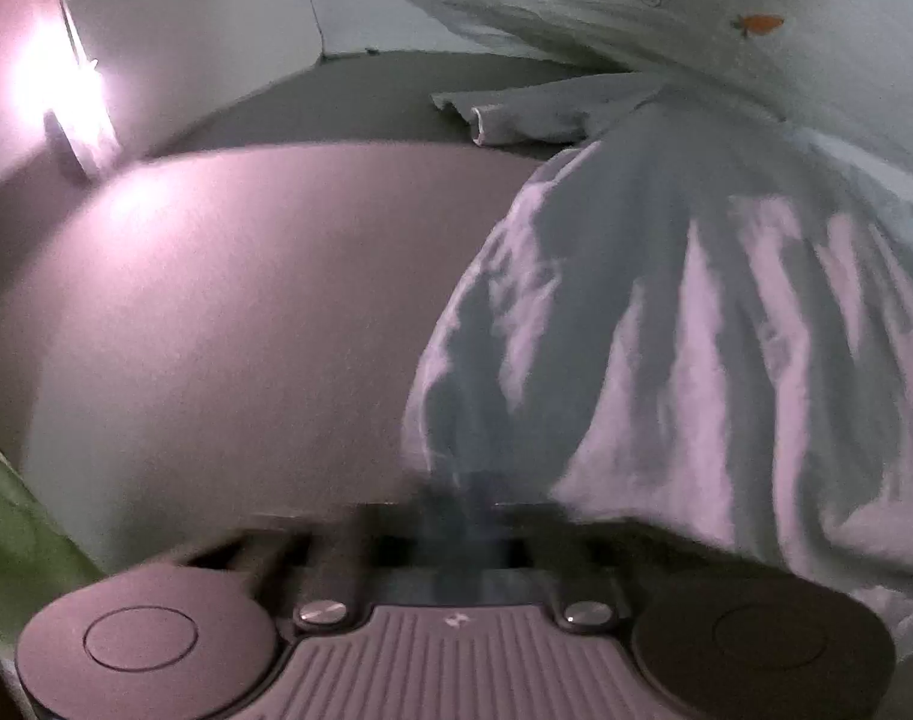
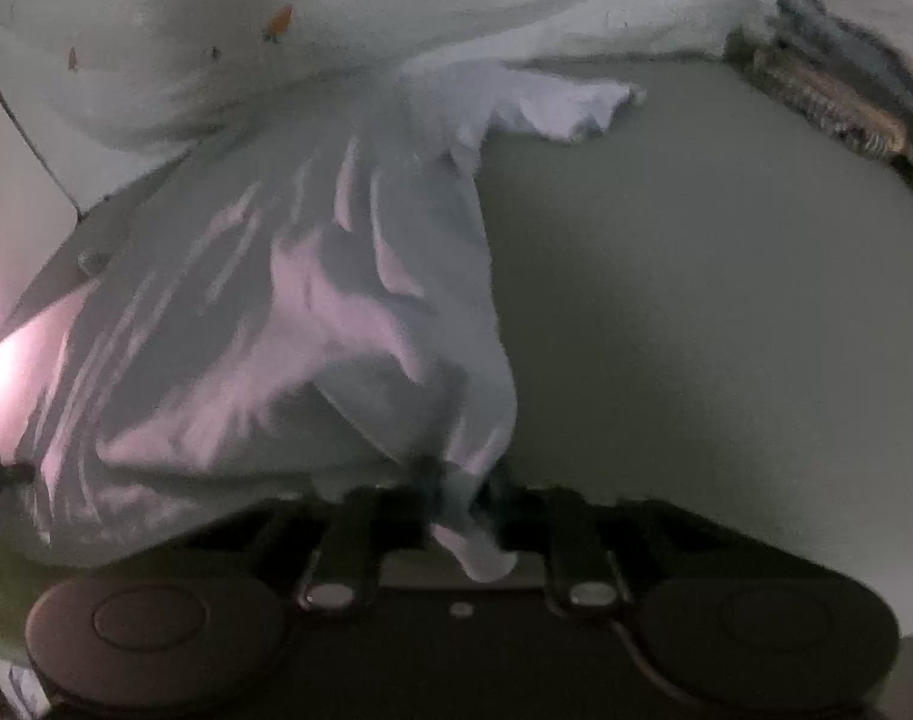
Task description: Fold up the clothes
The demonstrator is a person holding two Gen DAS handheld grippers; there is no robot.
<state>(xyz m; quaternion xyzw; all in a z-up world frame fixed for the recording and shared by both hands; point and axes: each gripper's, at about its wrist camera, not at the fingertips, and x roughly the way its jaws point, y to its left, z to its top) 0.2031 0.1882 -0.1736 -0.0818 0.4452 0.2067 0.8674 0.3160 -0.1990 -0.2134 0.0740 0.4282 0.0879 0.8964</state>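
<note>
Fingertips of both grippers are blurred and hidden by cloth. Left gripper (image 1: 456, 516) is clamped on the white garment's (image 1: 696, 312) hem corner; right gripper (image 2: 456, 504) is pinched on the other corner. Garment is stretched lengthwise away across the grey surface (image 1: 246, 300), sleeves beside the carrot-print bedding (image 1: 726, 18).

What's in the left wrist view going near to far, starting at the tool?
Left tool shut on the white garment's hem → white garment spread over the grey surface → its sleeve → carrot-print bedding.
</note>
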